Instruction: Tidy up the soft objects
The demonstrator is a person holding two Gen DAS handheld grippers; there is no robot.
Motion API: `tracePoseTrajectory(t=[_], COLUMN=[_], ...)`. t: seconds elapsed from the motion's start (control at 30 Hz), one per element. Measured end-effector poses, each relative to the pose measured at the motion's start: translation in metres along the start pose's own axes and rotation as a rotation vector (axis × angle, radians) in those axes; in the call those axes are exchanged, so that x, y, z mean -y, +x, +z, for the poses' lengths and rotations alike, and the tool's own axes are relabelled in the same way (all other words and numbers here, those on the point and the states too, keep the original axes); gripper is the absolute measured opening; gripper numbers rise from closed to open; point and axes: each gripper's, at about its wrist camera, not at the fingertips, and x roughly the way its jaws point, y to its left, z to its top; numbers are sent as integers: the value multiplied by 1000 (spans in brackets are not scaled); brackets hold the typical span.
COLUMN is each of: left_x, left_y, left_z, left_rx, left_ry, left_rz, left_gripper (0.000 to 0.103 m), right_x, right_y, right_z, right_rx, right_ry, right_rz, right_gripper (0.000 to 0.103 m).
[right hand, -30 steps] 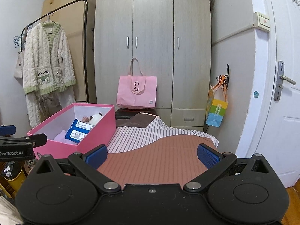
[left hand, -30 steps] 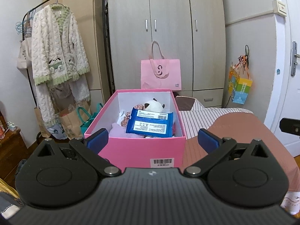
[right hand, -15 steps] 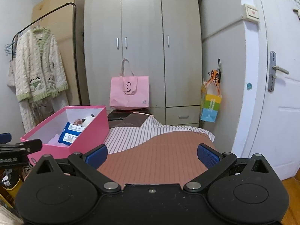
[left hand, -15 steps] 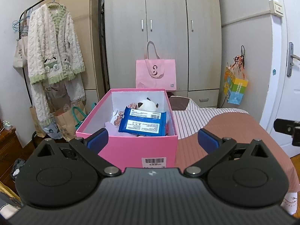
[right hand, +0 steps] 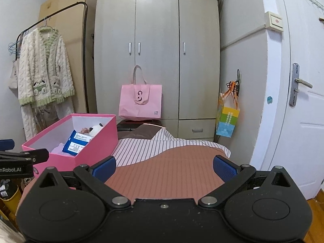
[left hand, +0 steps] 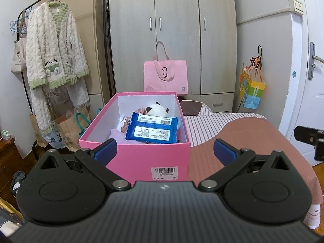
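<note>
Flanking pink box (left hand: pixel 133 158): clothes rack (left hand: pixel 28 40), wardrobe (left hand: pixel 172 36), pink bag (left hand: pixel 165 77).

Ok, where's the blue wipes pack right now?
In the left wrist view, the blue wipes pack lies inside the pink box on the bed, just in front of the panda plush.

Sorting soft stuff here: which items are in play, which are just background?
In play: pink box, blue wipes pack, panda plush, lilac cloth, left gripper, right gripper, both open and empty.

Background: pink tote, fleece robe, wardrobe, colourful gift bag.
</note>
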Motion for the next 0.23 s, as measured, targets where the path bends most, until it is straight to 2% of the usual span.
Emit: tracePoseTrajectory(t=[0.23], left_x=[-3], left_y=[1], left_z=[-1], left_rx=[-6], left_ry=[-7], left_rz=[5], left_gripper=[103], right_x=[-1], right_y=[3], right_z=[0], right_rx=[-11], right_ry=[-7], right_rz=[-4], right_gripper=[103])
